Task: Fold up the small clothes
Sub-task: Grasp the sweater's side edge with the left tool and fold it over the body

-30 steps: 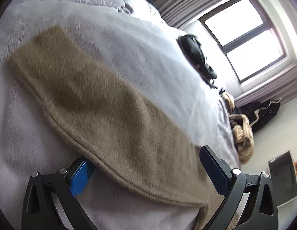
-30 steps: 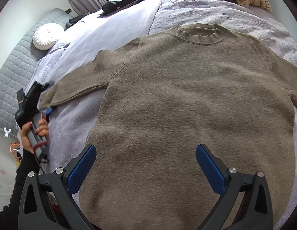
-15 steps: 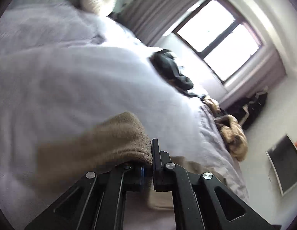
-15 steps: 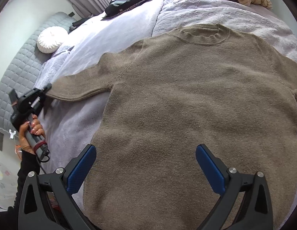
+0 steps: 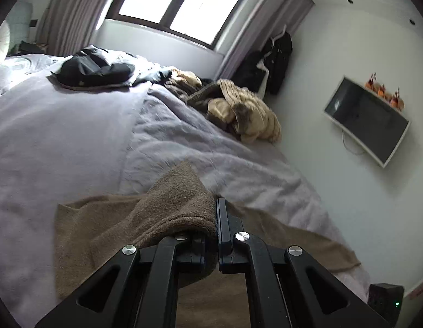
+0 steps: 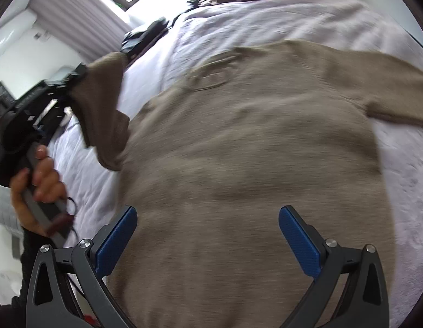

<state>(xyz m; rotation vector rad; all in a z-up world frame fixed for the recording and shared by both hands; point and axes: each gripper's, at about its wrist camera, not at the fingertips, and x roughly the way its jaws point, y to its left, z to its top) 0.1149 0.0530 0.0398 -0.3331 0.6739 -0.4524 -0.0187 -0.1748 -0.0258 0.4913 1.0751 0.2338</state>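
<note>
Bed (image 5: 61,136) fills both views; only right shows left tool (image 6: 75,78) lifting sleeve (image 6: 102,104).

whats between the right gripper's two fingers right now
Only the brown sweater's body, lying flat beneath the open right gripper; nothing is pinched. The right wrist view shows this.

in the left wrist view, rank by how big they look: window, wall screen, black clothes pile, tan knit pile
1. window
2. wall screen
3-4. tan knit pile and black clothes pile look alike; distances differ, so unranked.
</note>
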